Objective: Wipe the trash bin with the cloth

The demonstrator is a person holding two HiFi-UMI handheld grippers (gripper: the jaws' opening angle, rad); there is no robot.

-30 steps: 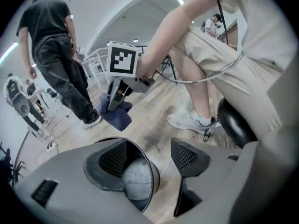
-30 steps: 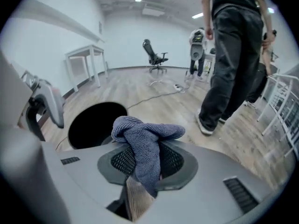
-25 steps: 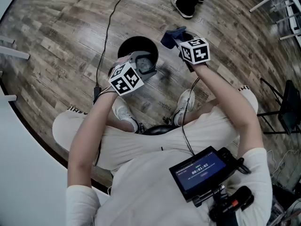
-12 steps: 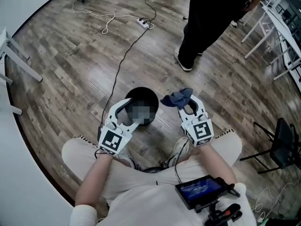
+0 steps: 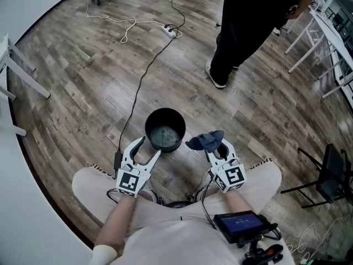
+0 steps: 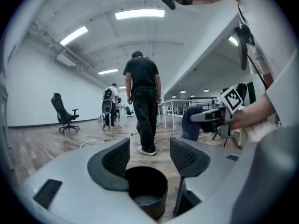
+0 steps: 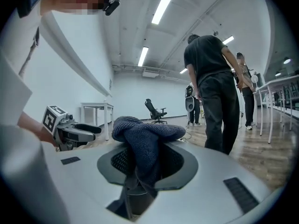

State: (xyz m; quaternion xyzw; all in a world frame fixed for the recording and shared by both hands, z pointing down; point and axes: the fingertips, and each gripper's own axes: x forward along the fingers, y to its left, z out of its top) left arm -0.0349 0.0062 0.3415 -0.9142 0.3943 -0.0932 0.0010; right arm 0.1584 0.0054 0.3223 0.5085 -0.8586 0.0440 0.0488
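Change: against half a second ago, both tongs have drawn back toward the seated person's knees. The left tongs (image 5: 149,147) no longer reach over the trash bin (image 5: 165,129), whose whole rim now shows.
Left tongs: jaws apart and holding nothing. In the left gripper view the bin stands just beyond the gap between them, untouched.
Right tongs (image 5: 218,146): jaws closed on the cloth (image 5: 207,141), a dark blue knitted bunch that bulges out over the tips.
Bin's place: upright on the wooden floor (image 5: 83,93), just ahead of the person's knees and well in from the floor's left edge along the white wall. A black cable (image 5: 138,93) runs past its left side.
Cloth's place: in the air just to the right of the bin's rim, not touching it.
Bin's contents: nothing that I can make out. The inside is dark, with a duller grey bottom.
Step in hand: wiping seems not yet begun, so I judge the cloth is about to be brought to the bin.
Doing it well: close the left tongs on the near rim first, since a small bin like this will probably slide or tip under a push. Then press the bulging part of the cloth flat to the wall and sweep round it, with the grip kept firm.
Bystander: a person in dark clothes (image 5: 242,26) stands well beyond the bin.
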